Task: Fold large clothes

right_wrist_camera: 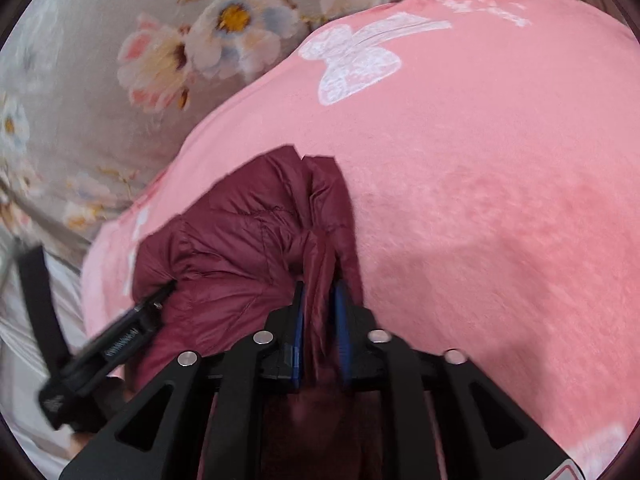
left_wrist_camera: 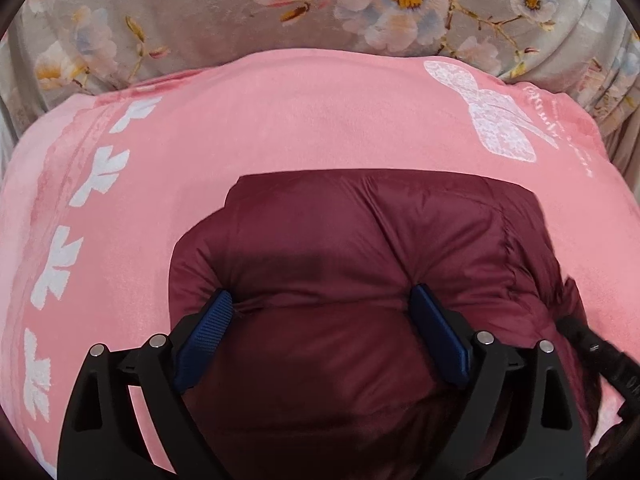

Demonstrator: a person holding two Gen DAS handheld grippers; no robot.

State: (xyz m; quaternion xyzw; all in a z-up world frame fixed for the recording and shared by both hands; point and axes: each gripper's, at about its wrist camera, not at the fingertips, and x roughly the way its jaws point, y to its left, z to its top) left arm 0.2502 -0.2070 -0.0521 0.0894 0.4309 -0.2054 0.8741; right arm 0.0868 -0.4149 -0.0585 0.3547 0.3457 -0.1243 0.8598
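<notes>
Now my left gripper (left_wrist_camera: pixel 320 300) is wide over the puffy dark red jacket (left_wrist_camera: pixel 360 260), and my right gripper (right_wrist_camera: pixel 320 300) stands narrow around its fold on the pink blanket (right_wrist_camera: pixel 500 200).

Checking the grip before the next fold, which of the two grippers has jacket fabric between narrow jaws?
The right gripper: a fold of the maroon jacket sits between its narrow jaws. The left gripper spreads wide over it.
</notes>
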